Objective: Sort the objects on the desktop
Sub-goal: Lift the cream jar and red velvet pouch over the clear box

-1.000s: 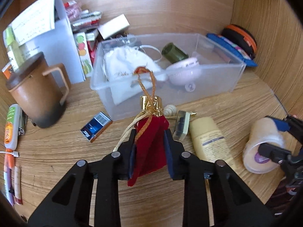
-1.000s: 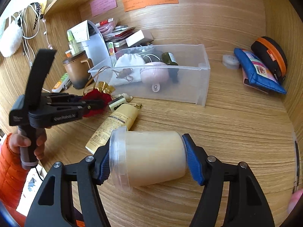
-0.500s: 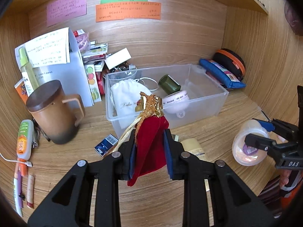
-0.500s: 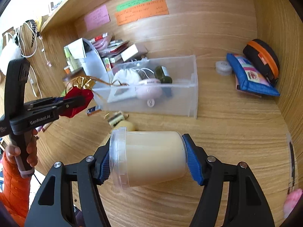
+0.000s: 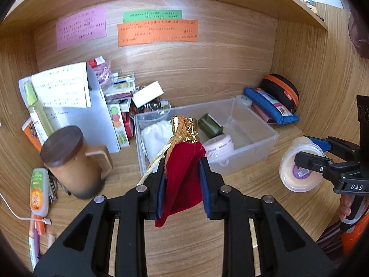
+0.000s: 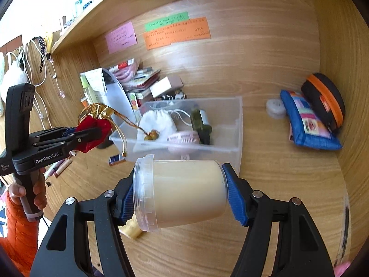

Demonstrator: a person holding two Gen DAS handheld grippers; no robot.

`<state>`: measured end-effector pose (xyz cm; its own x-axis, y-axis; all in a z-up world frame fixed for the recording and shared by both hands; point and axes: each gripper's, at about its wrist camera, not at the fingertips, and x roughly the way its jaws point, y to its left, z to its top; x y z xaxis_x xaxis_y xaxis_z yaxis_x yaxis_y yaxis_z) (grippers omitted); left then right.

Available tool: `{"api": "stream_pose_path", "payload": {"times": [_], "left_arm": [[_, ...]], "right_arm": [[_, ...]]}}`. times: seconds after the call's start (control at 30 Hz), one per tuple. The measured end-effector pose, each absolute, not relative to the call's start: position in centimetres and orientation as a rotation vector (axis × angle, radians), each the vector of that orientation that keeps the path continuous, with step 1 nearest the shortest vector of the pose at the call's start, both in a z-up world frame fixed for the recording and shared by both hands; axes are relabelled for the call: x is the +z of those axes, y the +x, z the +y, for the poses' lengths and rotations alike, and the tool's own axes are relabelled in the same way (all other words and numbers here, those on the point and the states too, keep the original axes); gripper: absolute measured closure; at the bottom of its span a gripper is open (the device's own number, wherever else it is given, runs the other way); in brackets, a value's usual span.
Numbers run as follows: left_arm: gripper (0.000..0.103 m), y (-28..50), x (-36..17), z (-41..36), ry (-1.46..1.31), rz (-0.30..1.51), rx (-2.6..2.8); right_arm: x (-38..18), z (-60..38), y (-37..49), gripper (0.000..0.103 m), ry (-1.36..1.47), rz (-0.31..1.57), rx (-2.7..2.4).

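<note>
My left gripper [image 5: 182,184] is shut on a red velvet pouch [image 5: 182,173] with a gold top and gold cord, held in the air in front of the clear plastic bin [image 5: 251,159]. The pouch also shows in the right wrist view [image 6: 92,131]. My right gripper [image 6: 180,196] is shut on a cream plastic jar [image 6: 184,194] with a clear lid, held sideways above the desk; the jar also shows at the right of the left wrist view [image 5: 299,166]. The bin [image 6: 237,124] holds a white pouch [image 6: 159,122], a green bottle [image 6: 200,124] and a pink round case [image 6: 182,138].
A brown lidded mug [image 5: 73,161] and a white folder [image 5: 92,115] stand left of the bin. A blue pouch [image 6: 309,124] and black-orange case [image 6: 325,97] lie at the right wall. A small blue box [image 6: 116,159], pens [image 5: 34,237] and a tube [image 5: 39,191] lie on the desk.
Both grippers have risen from the desk with their loads. The red pouch has lifted higher and its cord now hangs over the bin's front edge.
</note>
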<state>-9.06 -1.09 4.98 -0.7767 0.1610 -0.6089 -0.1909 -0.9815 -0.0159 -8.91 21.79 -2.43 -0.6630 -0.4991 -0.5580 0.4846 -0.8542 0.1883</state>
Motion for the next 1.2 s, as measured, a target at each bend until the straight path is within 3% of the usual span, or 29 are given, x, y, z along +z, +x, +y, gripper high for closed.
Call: {"api": "stream_pose_path", "payload": {"times": [0.73, 1.2], "left_arm": [[0.077, -13.1, 5.6, -1.3, -0.936, 0.063, 2.766], [0.077, -16.7, 2.5, -1.7, -1.014, 0.041, 2.722]], "right_arm": [[-0.1, 19.0, -15.8, 0.040, 0.822, -0.004, -2.434], [-1.5, 15.9, -21.0, 0.040, 0.926, 0.001, -2.380]]}}
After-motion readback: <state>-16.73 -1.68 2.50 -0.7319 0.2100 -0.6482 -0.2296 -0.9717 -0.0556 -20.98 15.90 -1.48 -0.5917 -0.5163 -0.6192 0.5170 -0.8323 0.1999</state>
